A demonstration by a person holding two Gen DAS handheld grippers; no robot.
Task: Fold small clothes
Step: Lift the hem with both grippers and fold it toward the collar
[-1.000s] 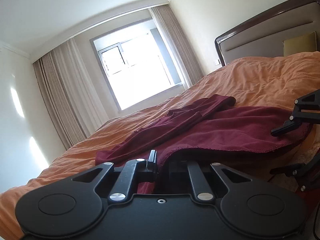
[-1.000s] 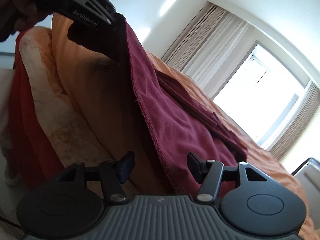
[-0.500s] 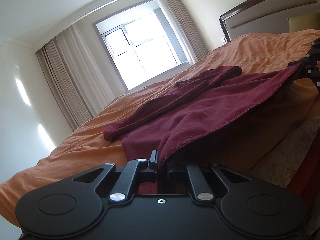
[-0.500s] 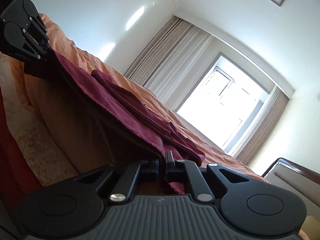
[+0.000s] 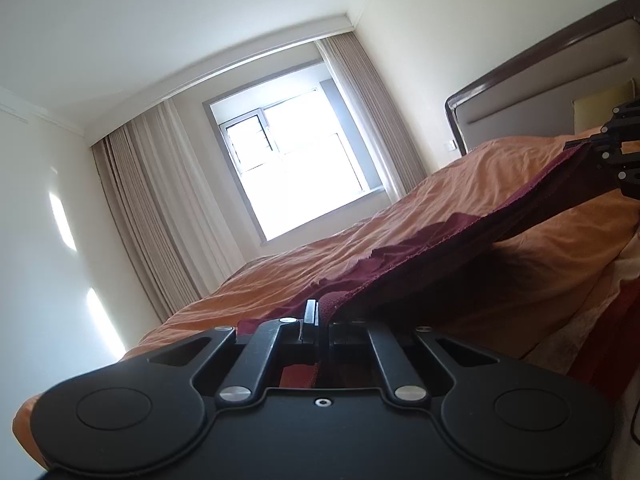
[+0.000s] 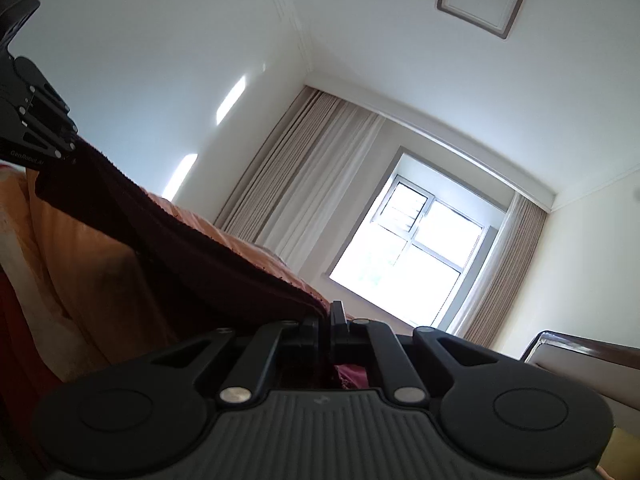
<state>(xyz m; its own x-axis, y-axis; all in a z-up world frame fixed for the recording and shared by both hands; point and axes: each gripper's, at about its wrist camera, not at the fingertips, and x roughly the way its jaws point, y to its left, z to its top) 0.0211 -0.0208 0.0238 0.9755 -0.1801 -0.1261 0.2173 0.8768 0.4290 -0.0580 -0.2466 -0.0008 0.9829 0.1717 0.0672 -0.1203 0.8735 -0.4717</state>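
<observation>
A dark red garment lies over the near edge of an orange bed. My left gripper is shut on one corner of its hem. My right gripper is shut on the other corner; it also shows at the right edge of the left wrist view. The hem is stretched taut between the two grippers, just off the bed's edge. The left gripper shows at the left edge of the right wrist view. Most of the garment's far part is hidden by the low viewing angle.
A brown-framed padded headboard stands at the right end of the bed. A bright window with beige curtains is behind the bed. The orange cover hangs down the bed's side, over red fabric below.
The right gripper closed on the garment's hem. Both grippers dropped lower and tilted upward, and the hem between them pulled straight and taut along the bed's edge.
</observation>
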